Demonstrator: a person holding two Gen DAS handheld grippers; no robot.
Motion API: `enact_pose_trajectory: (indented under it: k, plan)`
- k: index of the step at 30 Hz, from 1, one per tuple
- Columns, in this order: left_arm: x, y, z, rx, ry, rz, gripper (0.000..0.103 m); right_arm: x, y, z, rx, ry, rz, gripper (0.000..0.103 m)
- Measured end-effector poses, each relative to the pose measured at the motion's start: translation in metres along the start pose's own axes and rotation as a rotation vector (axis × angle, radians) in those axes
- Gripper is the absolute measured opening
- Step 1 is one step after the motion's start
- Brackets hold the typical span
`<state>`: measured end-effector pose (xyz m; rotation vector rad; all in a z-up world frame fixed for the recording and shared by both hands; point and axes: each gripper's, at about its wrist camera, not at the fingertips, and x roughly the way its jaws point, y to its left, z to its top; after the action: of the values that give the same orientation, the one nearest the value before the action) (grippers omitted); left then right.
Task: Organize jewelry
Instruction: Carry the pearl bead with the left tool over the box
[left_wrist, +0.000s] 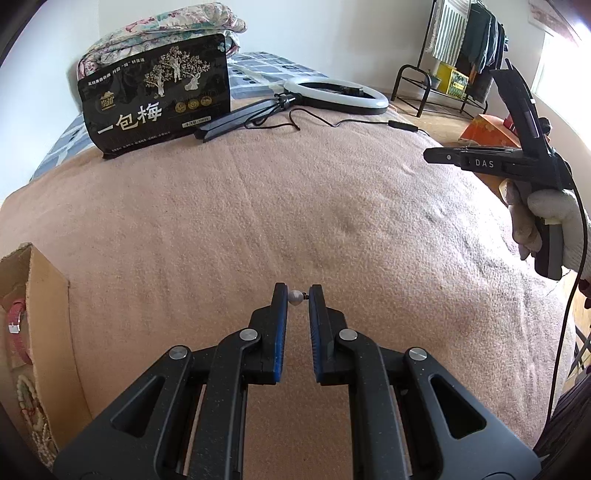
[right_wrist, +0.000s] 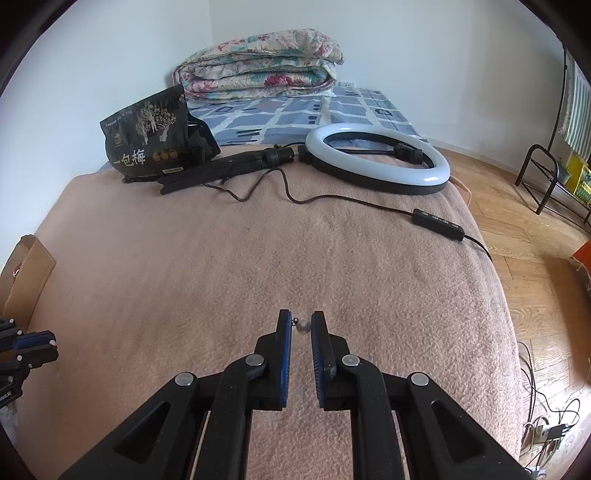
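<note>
- Left gripper (left_wrist: 298, 295) is level and low over the bed (left_wrist: 258, 206), jaws pinching a pearl (left_wrist: 295, 297).
- Right gripper (right_wrist: 299, 326), beside it in a gloved hand (left_wrist: 546, 225), jaws pinching another pearl (right_wrist: 304, 327).
- Box (left_wrist: 44, 295) at left holds jewelry.

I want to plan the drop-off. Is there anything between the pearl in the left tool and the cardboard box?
Nothing visible blocks it. The left tool holds the small white pearl earring over the bare pink fleece blanket; the open brown cardboard box stands to its left.
</note>
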<state>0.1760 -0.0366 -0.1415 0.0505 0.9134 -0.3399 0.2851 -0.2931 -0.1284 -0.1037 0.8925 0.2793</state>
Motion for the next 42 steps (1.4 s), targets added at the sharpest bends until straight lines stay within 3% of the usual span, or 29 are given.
enact_pose_trajectory:
  k: [12,26,42]
  plan:
    - [-0.056,0.011,0.007,-0.022,-0.073,0.023,0.01,-0.055,0.043,0.008,-0.031,-0.038,0.031,0.008]
    - [-0.119,0.042,0.003,-0.07,-0.153,0.066,0.01,-0.106,0.135,0.005,-0.108,-0.044,0.108,0.008]
    - [-0.166,0.116,-0.018,-0.177,-0.212,0.157,0.01,-0.126,0.24,0.005,-0.197,-0.069,0.222,0.008]
